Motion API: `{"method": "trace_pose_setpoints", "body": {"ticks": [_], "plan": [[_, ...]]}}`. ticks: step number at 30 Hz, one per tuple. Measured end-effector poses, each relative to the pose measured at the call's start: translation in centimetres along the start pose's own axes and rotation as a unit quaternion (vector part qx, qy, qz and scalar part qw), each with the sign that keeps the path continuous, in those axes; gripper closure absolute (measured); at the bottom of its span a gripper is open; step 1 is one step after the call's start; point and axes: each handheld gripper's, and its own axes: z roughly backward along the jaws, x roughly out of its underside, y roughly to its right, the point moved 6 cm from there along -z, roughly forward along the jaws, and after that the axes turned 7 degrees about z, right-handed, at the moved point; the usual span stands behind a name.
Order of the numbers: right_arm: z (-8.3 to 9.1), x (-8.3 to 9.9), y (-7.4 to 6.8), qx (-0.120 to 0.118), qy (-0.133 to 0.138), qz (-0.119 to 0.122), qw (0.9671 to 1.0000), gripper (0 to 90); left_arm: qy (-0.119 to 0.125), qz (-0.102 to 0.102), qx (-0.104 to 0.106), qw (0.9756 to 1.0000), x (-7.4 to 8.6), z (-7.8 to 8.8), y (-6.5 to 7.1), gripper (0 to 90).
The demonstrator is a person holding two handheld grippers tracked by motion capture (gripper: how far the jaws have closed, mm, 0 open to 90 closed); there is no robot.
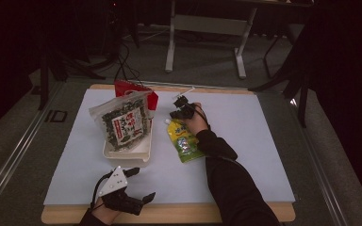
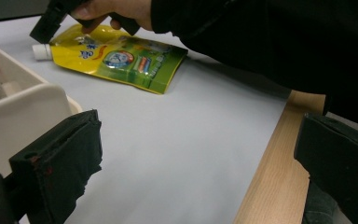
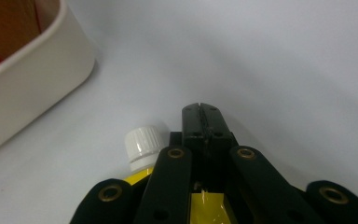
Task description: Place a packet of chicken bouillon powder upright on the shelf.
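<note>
White plastic tray holding 1 seaweed bag sits just left of the yellow-green spouted pouch, flat on the white-covered counter. Pouch's long axis runs near-to-far, white cap pointing far. Right tool, jaws together, above the cap end; left tool apart, empty.

A dim lab or studio: a wooden surface under a white sheet, dark curtains, floor cables, and a white desk frame beyond its far edge.

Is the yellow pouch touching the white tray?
Apart. In the high view a strip of bare mat separates the yellow pouch from the white tray; the left gripper view shows the same gap.
</note>
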Motion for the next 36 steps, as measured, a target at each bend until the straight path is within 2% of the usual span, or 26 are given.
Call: {"method": "trace_pose_setpoints", "body": {"ticks": [6,8,11,16,22,29,33,36], "plan": [[-0.2,0.1,-0.2,-0.006,-0.003,-0.003,1.0,89.9,-0.002,0.001,0.003,1.0,0.1,0.0,-0.1,2.0],[-0.1,0.1,-0.4,-0.005,-0.004,0.006,1.0,89.9,-0.004,0.0,0.005,1.0,0.1,0.0,0.0,2.0],[0.0,0.4,-0.5,-0.007,-0.012,0.008,0.9999,89.9,-0.005,0.001,0.005,1.0,0.1,-0.1,0.0,2.0],[0.4,1.0,-0.6,-0.011,-0.017,-0.001,0.9998,89.9,-0.005,-0.001,0.004,1.0,0.1,-0.1,0.0,2.0],[1.8,2.5,-0.8,-0.011,-0.025,-0.001,0.9996,89.9,-0.008,-0.003,0.006,1.0,0.1,-0.3,0.1,2.0],[4.3,5.1,-0.5,0.007,-0.03,0.003,0.9995,89.8,-0.012,-0.008,0.006,0.9999,0.1,-0.5,0.3,2.0],[5.6,6.8,-0.4,0.002,-0.021,-0.015,0.9997,89.8,-0.014,-0.007,0.005,0.9999,0.1,-0.7,0.2,2.0],[6.5,7.8,-0.6,0.003,-0.017,-0.019,0.9997,89.8,-0.016,-0.008,0.006,0.9998,0.2,-0.8,0.3,2.0]]}}
